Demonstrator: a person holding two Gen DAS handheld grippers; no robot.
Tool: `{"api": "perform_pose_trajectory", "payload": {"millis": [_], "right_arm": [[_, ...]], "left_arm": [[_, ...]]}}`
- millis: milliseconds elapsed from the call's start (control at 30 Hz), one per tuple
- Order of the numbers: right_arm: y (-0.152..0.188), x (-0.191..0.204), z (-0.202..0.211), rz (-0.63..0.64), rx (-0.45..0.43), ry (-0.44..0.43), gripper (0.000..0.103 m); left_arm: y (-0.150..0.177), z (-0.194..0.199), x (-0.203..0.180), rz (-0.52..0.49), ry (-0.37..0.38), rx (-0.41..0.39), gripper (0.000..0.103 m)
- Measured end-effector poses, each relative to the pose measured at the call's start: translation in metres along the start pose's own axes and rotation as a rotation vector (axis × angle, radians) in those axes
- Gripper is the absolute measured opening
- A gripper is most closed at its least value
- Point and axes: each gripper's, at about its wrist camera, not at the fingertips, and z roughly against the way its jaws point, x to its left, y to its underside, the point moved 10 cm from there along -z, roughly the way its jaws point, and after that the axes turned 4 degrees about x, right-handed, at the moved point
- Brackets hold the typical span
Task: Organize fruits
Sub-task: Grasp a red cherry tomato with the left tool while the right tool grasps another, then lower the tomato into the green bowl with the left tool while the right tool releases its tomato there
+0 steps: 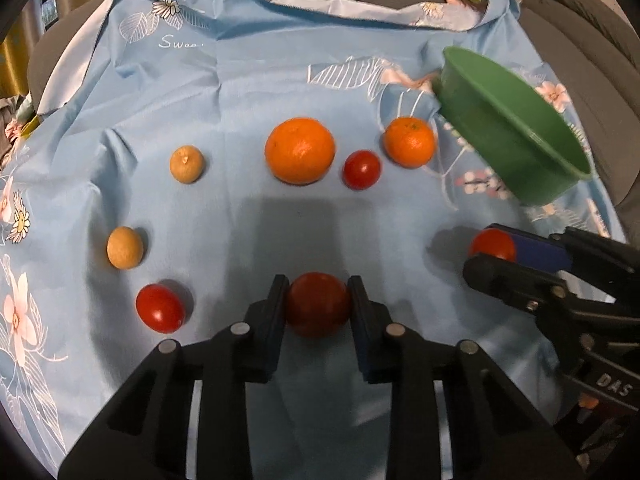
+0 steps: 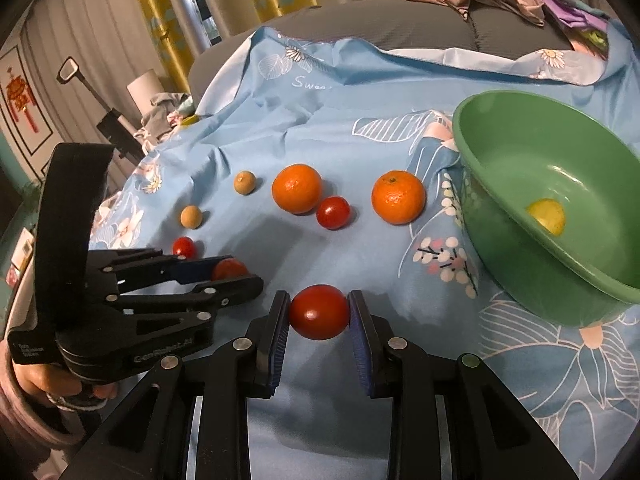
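both hand-held grippers are clamped on cherry tomatoes: the left hand-held gripper (image 1: 318,304) pinches a dark red tomato (image 1: 318,305) low over the blue floral cloth (image 1: 248,92), the right hand-held gripper (image 2: 319,312) squeezes another tomato (image 2: 319,312). beyond lie two oranges (image 2: 297,188), more tomatoes, two tan fruits. the tilted green bowl (image 2: 516,120) holds a yellow fruit (image 2: 546,216).

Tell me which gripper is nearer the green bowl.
Right. The right gripper, shut on a tomato, sits just beside the green bowl. The left gripper, shut on another tomato, is farther off, on the right gripper's far side.
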Motion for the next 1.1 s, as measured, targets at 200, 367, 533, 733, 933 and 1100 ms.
{"api": "perform_pose_trajectory", "payload": {"millis": [200,367,533,733,933,1100], "right_arm": [[-0.010,-0.007,0.021,-0.020,-0.062,-0.009,0.031],[-0.021,-0.028,0.049,-0.058,-0.142,0.015,0.031],[-0.030,-0.064,0.076,-0.112,-0.219,0.074,0.031],[-0.032,-0.108,0.093,-0.184,-0.258,0.147,0.031],[-0.029,-0.136,0.095,-0.217,-0.246,0.211,0.031],[-0.024,-0.147,0.089,-0.225,-0.219,0.237,0.031]], "left_arm": [[-0.024,0.025,-0.028,-0.027,0.063,-0.058,0.029],[-0.051,0.036,-0.061,-0.074,0.118,-0.099,0.029],[-0.081,0.043,-0.103,-0.160,0.158,-0.146,0.029],[-0.106,0.033,-0.151,-0.250,0.199,-0.164,0.030],[-0.115,0.004,-0.180,-0.290,0.204,-0.115,0.030],[-0.114,-0.015,-0.181,-0.280,0.194,-0.060,0.031]]}}
